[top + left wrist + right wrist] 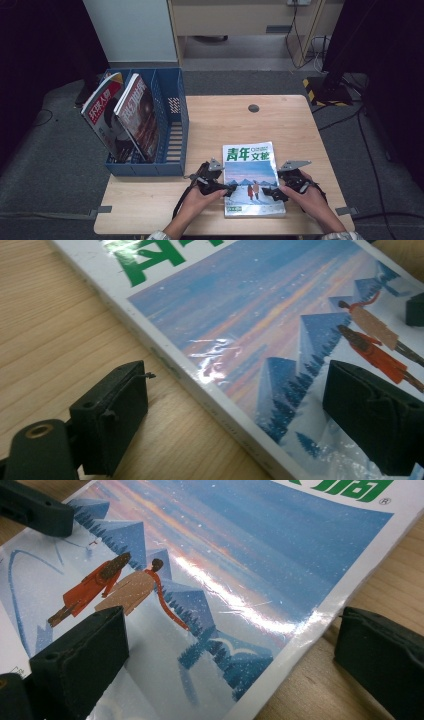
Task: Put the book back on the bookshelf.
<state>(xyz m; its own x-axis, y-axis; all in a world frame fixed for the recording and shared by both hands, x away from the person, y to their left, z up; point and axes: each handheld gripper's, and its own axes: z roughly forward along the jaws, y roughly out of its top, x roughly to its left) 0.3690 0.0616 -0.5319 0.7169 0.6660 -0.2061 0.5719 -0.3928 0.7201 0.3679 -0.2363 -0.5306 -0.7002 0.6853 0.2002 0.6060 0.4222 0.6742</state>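
Observation:
A magazine (252, 180) with a snowy mountain cover and green title lies flat on the wooden table (210, 125), near its front edge. My left gripper (230, 189) is at the magazine's left edge and stands open. In the left gripper view (239, 372) one jaw is over the bare wood and the other over the cover (260, 325), with the spine between them. My right gripper (268, 191) is at the right edge, also open. In the right gripper view (235, 615) its jaws straddle that edge of the cover (225, 555) the same way.
A blue file rack (172, 120) stands at the table's left, holding two leaning magazines (102, 110) (140, 112); its right slot is free. A round cable hole (253, 108) sits near the table's far edge. The floor beyond has cables and a cabinet.

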